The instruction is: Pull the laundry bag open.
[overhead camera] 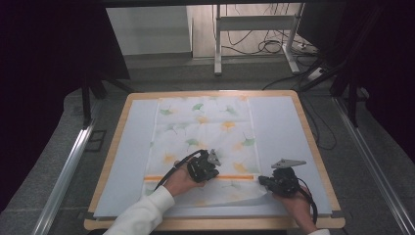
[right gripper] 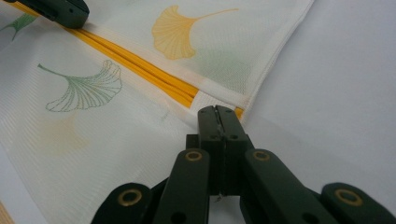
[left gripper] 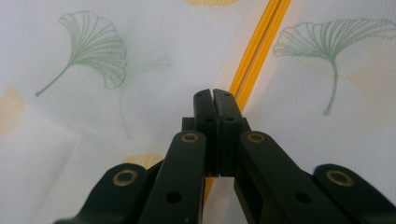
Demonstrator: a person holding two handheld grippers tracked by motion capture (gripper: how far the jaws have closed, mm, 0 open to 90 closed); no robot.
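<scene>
A white mesh bag (overhead camera: 205, 132) printed with green and yellow ginkgo leaves lies flat on the mat. An orange zipper (overhead camera: 230, 177) runs across it near its front end. My left gripper (overhead camera: 213, 172) is shut, its tips (left gripper: 214, 95) down on the zipper (left gripper: 261, 42) about midway along; whether they pinch a slider is hidden. My right gripper (overhead camera: 263, 180) is shut too, its tips (right gripper: 217, 112) at the zipper's right end (right gripper: 140, 65), by the bag's side edge. The left gripper (right gripper: 60, 9) also appears at the top left of the right gripper view.
The bag lies on a pale blue mat (overhead camera: 284, 127) that covers a wooden-rimmed table (overhead camera: 313, 147). Bare mat flanks the bag on both sides. A metal stand (overhead camera: 218, 44) and cables (overhead camera: 269, 46) are on the floor beyond the table.
</scene>
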